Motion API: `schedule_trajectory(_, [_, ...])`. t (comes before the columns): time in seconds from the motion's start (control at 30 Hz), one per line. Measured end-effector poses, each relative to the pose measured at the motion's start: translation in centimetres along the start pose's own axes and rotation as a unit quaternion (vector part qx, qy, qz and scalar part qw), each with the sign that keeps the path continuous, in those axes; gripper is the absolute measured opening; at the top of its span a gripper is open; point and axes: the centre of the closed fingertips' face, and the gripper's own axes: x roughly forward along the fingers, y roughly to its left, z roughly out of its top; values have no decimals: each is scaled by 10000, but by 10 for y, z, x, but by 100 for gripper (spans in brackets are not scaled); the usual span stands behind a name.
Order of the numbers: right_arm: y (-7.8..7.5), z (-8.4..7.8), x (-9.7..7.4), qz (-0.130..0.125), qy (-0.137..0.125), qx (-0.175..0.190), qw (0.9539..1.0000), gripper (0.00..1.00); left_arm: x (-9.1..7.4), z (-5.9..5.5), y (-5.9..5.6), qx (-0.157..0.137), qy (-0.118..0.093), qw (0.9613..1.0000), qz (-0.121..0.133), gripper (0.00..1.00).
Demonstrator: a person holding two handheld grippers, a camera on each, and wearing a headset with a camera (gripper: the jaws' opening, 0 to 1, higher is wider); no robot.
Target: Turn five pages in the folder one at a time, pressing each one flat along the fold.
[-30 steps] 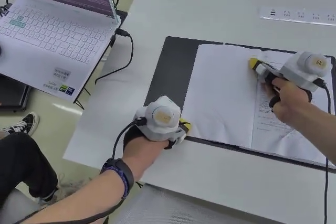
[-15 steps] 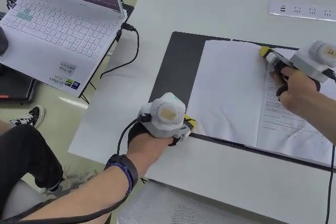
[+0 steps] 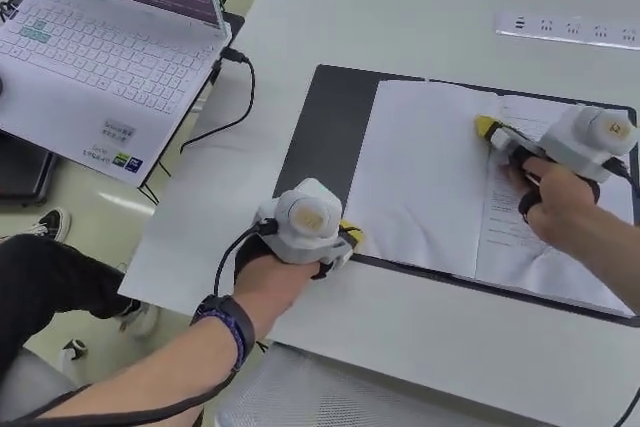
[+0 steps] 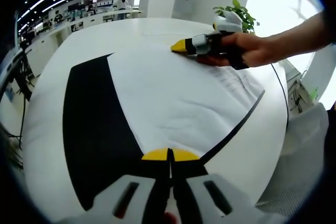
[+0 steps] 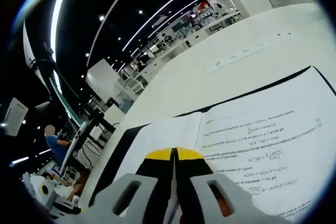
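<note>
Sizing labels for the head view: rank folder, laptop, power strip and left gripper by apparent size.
folder
laptop (cropped by the frame)
left gripper and power strip: too alike to rank; gripper is nearer the camera

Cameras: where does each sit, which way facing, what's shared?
Head view: on the headset, looking down at the folder, laptop, left gripper and right gripper; both arms show.
Left gripper view: at the folder's near edge, facing across the blank page to the right gripper and hand; own shut jaws below.
Right gripper view: over the printed page, facing the power strip; own shut jaws below.
Shared: folder in all three; right gripper in head and left gripper views.
</note>
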Motion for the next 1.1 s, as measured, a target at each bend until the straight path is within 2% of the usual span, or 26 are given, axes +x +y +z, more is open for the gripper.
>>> schedule_trajectory(0.1, [2,-4,-6,42,7,12,10000,0,0,0,1,-135,-15,9999,12,0])
schedule_trajectory(0.3, [5,-12,-13,100,59,-35,9999,0,0,0,1,-151,-8,9999,27,0])
schedule_trajectory(0.43, [3,-15,-14,115,103,-73,9999,0,0,0,2,-354,-39,9994,12,0])
schedule_trajectory(0.67, [4,-26,-24,200,171,-73,9996,0,0,0,1,-271,-24,9996,10,0])
schedule_trajectory(0.77, [5,-30,-28,215,187,-59,9996,0,0,0,2,-419,-54,9991,-20,0])
schedule_trajectory(1.1, [15,-50,-47,359,382,-123,9985,0,0,0,1,-403,-90,9991,-4,0])
